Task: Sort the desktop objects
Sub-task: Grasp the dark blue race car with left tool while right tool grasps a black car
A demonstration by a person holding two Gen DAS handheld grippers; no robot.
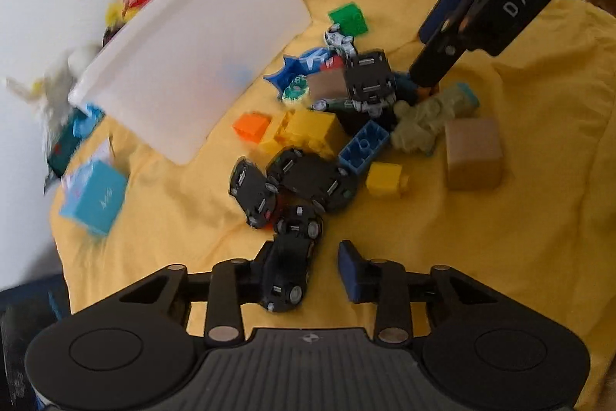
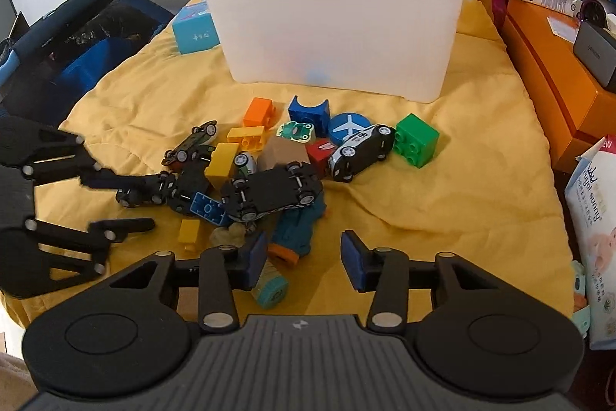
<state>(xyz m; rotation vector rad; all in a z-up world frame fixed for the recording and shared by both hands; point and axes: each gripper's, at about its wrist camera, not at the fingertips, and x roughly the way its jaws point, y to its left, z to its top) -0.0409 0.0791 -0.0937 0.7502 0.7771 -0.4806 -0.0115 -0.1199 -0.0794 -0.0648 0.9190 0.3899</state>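
Probably a home play corner: toy cars and blocks lie on a yellow blanket before a white bin, a baby wipes pack right of it.

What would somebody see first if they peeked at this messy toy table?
Probably the jumble of toy cars and bright blocks heaped in the middle of the yellow cloth. Right behind the heap stands a big white plastic bin. A green block sits at the heap's right edge beside a black-and-white police car.
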